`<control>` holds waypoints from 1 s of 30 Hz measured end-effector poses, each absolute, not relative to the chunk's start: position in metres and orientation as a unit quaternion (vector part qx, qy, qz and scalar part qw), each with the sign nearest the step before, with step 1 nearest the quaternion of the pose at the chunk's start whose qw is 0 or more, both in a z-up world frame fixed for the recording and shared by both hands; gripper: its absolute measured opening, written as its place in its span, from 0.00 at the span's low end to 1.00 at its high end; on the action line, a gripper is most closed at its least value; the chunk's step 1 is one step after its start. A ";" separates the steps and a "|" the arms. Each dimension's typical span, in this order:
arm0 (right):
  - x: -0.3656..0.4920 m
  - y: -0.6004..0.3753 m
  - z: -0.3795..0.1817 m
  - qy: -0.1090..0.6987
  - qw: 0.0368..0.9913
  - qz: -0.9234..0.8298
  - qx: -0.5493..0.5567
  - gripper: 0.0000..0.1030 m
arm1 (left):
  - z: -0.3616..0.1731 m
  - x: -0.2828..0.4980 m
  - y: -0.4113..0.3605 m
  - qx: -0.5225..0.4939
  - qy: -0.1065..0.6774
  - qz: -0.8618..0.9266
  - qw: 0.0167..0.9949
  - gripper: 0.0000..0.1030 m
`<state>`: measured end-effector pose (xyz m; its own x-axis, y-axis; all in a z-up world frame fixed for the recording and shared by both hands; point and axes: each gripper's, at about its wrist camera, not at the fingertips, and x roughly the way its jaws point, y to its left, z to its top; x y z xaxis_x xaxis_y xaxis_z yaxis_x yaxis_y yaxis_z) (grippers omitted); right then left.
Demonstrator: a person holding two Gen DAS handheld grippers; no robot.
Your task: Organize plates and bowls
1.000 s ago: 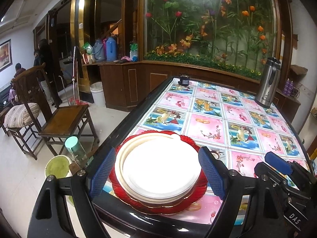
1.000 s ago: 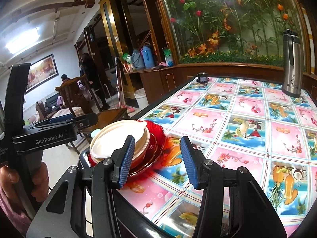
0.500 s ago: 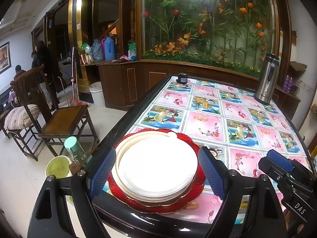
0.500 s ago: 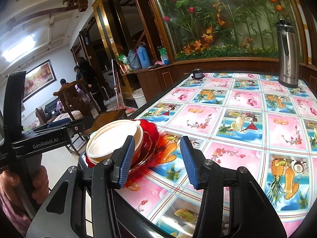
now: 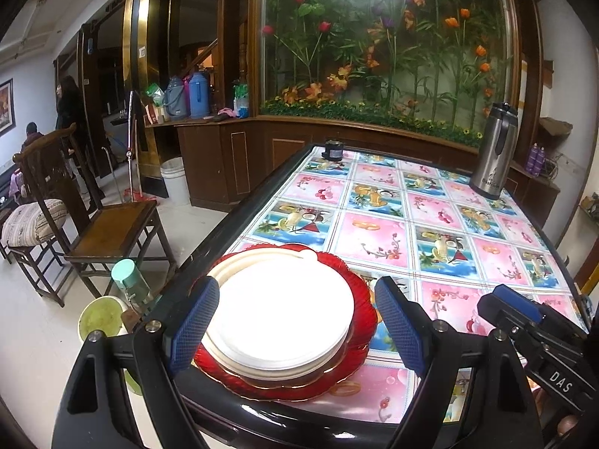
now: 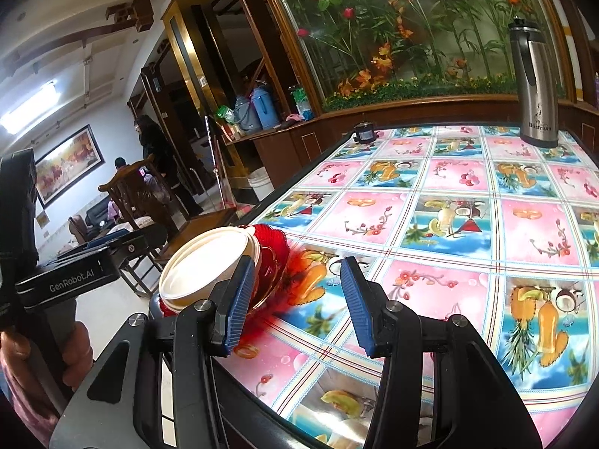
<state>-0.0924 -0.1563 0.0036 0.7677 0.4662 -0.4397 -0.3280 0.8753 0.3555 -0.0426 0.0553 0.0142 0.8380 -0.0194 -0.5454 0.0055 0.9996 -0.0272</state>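
A stack of white plates and bowls (image 5: 280, 310) rests on a red glass plate (image 5: 364, 310) at the near left corner of the table (image 5: 374, 232). My left gripper (image 5: 295, 321) is open wide, its blue pads (image 5: 194, 321) standing either side of the stack with no visible squeeze. In the right wrist view the same stack (image 6: 202, 265) and red plate (image 6: 273, 258) lie just left of my right gripper (image 6: 295, 299), which is open over bare tablecloth with nothing between its fingers. The left gripper (image 6: 146, 239) shows there at the left, held by a hand (image 6: 71, 344).
A steel thermos (image 5: 492, 153) stands at the table's far right and a small dark jar (image 5: 333, 149) at the far edge. Left of the table are a wooden chair (image 5: 112, 224), a mint bottle (image 5: 129, 280) and a green bucket (image 5: 99, 318) on the floor. People stand far left.
The right gripper has rolled a little and drifted slightly to the right, so the stack sits further left in its view. The left gripper and the stack have not moved.
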 end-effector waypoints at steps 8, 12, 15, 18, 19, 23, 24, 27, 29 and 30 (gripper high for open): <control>-0.093 -0.157 0.002 0.268 0.930 0.214 0.130 0.47 | 0.009 -0.037 0.062 -0.013 0.294 0.029 0.955 0.84; -0.093 -0.155 0.001 0.270 0.930 0.214 0.127 0.47 | 0.008 -0.037 0.066 -0.002 0.294 0.050 0.954 0.84; -0.093 -0.155 0.000 0.272 0.929 0.215 0.129 0.47 | 0.009 -0.039 0.067 0.016 0.286 0.067 0.956 0.84; -0.093 -0.153 -0.002 0.275 0.928 0.217 0.130 0.47 | 0.012 -0.043 0.066 0.031 0.276 0.074 0.958 0.84; -0.093 -0.152 -0.002 0.275 0.928 0.217 0.129 0.47 | 0.012 -0.044 0.066 0.035 0.273 0.073 0.959 0.84; -0.092 -0.149 -0.003 0.279 0.927 0.219 0.125 0.47 | 0.015 -0.050 0.058 0.060 0.265 0.070 0.960 0.84; -0.092 -0.149 -0.003 0.280 0.926 0.219 0.125 0.47 | 0.015 -0.050 0.056 0.065 0.265 0.073 0.959 0.84; -0.092 -0.147 -0.002 0.280 0.926 0.221 0.122 0.47 | 0.015 -0.050 0.049 0.090 0.263 0.090 0.956 0.84; -0.092 -0.146 -0.002 0.280 0.926 0.221 0.122 0.47 | 0.014 -0.051 0.045 0.106 0.261 0.104 0.954 0.84; -0.092 -0.146 -0.002 0.280 0.926 0.221 0.121 0.47 | 0.014 -0.052 0.043 0.109 0.261 0.106 0.953 0.84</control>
<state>-0.0925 -0.1459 -0.0016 0.7456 0.4772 -0.4651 -0.3417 0.8730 0.3480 -0.0515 0.0435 0.0140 0.8411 0.2589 -0.4750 -0.1450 0.9538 0.2630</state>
